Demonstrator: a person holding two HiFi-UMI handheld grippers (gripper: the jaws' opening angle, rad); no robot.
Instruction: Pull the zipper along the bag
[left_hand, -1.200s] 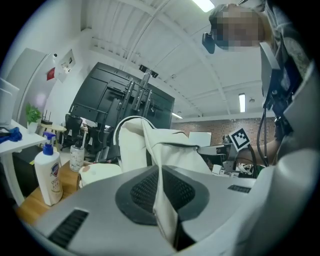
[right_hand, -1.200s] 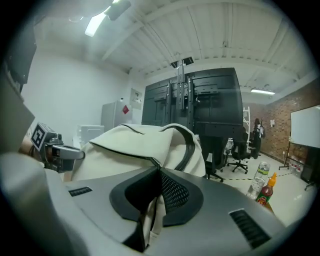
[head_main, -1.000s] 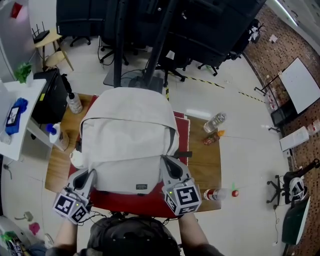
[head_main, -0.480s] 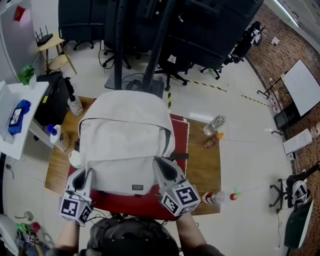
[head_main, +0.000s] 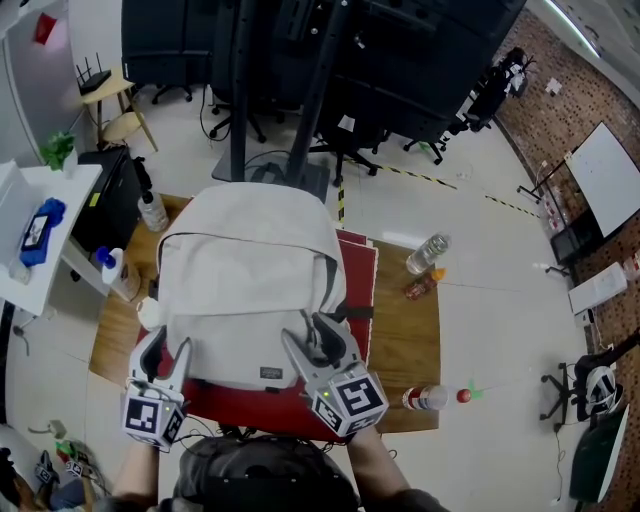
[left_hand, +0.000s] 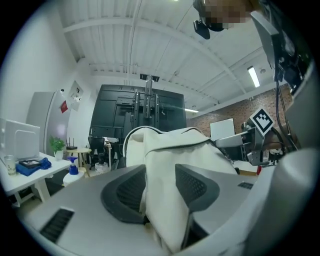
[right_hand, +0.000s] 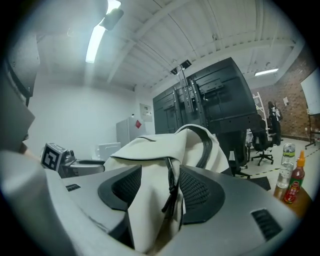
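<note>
while the pale bag is seen from the head view lying on a red mat on the wooden surface, with the left gripper and right gripper set at its near corners, only the gripper views show what lies between the jaws. both pairs have just been opening and are spread: a fold of fabric is flanked on the left, the dark zipper pull and fabric on the right.

The backpack is covering most of the red mat under it — the label near the backpack's front edge is showing too small to read.
</note>
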